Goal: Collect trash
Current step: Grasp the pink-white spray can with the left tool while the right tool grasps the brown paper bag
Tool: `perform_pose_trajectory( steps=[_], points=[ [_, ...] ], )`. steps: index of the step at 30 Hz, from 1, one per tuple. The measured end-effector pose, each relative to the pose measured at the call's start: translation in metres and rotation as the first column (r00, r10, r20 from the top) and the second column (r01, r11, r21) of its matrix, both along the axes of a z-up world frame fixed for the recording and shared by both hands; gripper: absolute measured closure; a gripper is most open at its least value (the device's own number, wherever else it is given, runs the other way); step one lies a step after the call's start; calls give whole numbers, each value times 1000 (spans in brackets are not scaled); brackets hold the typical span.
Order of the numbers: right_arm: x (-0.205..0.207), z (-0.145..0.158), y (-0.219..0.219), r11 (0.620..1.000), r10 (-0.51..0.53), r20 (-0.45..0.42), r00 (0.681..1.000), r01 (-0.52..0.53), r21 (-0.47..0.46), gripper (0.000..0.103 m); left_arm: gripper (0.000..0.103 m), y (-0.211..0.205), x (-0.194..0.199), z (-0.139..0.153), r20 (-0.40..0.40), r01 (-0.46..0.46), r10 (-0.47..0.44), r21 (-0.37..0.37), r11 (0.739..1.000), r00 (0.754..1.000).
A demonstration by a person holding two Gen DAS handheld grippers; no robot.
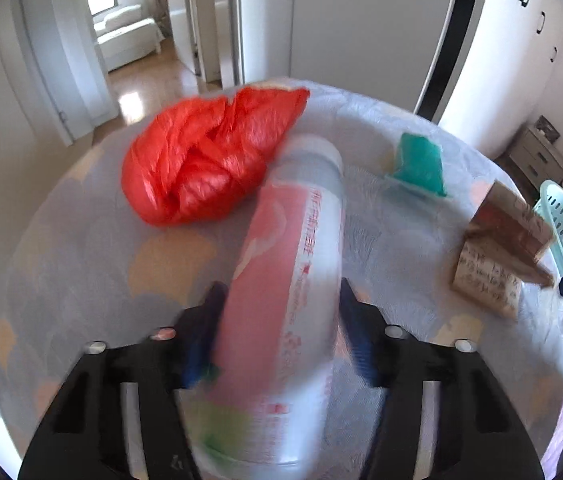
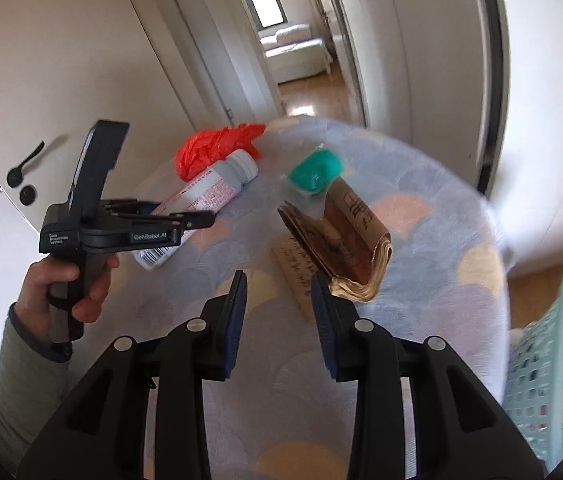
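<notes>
Left fingers [image 1: 281,316] clamped on pink-labelled plastic bottle [image 1: 285,280], right fingers [image 2: 279,300] released and empty, folded brown paper bag [image 2: 345,240] just ahead-right.

White walls [image 2: 61,60], wooden floor [image 1: 141,92]

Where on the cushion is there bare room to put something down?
Bare cushion lies between the right tongs and its near edge, and right of the brown paper bag. The far side is crowded: red bag, bottle in the left tongs and green packet sit close.
</notes>
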State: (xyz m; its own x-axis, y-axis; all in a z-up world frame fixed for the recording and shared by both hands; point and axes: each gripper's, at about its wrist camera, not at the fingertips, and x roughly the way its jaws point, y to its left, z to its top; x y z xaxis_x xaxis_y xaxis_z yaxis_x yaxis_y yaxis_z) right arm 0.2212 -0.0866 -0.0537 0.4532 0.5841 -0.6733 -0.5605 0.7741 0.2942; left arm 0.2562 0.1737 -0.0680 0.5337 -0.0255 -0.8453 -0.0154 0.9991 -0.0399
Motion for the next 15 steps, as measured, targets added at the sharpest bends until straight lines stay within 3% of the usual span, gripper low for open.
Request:
perform_pose_trajectory(
  steps=[3,6,7,15],
  points=[
    [0,5,-7,997,-66,56,996,67,-24,42,54,2,-12,0,16,-22,22,-40,999,1000],
    [12,2,-11,994,-109,58,992,110,-3,32,55,1,-32,2,48,-48,53,-99,994,997],
    [17,-1,-12,992,-125,57,991,125,-9,25,55,-1,-38,1,56,-57,65,-124,991,996],
    [38,-23,14,988,-115,45,992,119,-97,24,56,-10,-74,-8,86,-80,102,-233,969,991]
  ],
)
